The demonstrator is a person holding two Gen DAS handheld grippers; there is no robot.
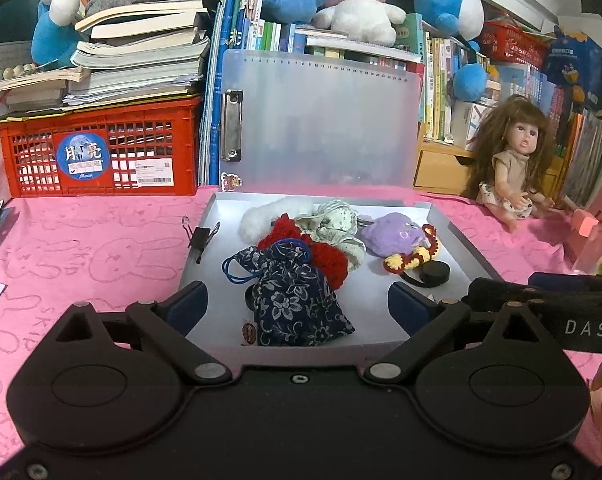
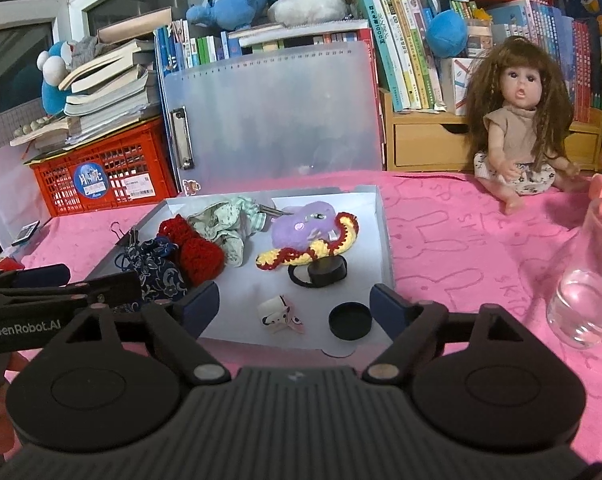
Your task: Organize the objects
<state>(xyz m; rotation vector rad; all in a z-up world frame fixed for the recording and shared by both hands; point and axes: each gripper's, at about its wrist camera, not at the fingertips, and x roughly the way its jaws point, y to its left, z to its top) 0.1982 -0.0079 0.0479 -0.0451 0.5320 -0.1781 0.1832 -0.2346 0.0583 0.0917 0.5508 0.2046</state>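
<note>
An open grey file box (image 1: 457,236) (image 2: 383,232) lies on the pink cloth, its translucent lid (image 1: 321,120) standing upright behind. Inside lie a navy floral pouch (image 1: 297,300) (image 2: 157,268), a red knitted piece (image 1: 325,252) (image 2: 197,252), a green-white cloth (image 2: 229,220), a purple plush (image 1: 393,234) (image 2: 301,224), a yellow-red crocheted snake (image 2: 313,252), a black round tin (image 2: 327,270), its lid (image 2: 349,321) and a small white figure (image 2: 279,314). My left gripper (image 1: 299,308) is open around the pouch. My right gripper (image 2: 295,304) is open and empty above the box's front.
A red crate (image 1: 101,148) with stacked books stands at the back left. A doll (image 2: 517,120) sits at the back right before a bookshelf. A clear glass jug (image 2: 585,280) stands right. A black binder clip (image 1: 201,236) is on the box's left wall.
</note>
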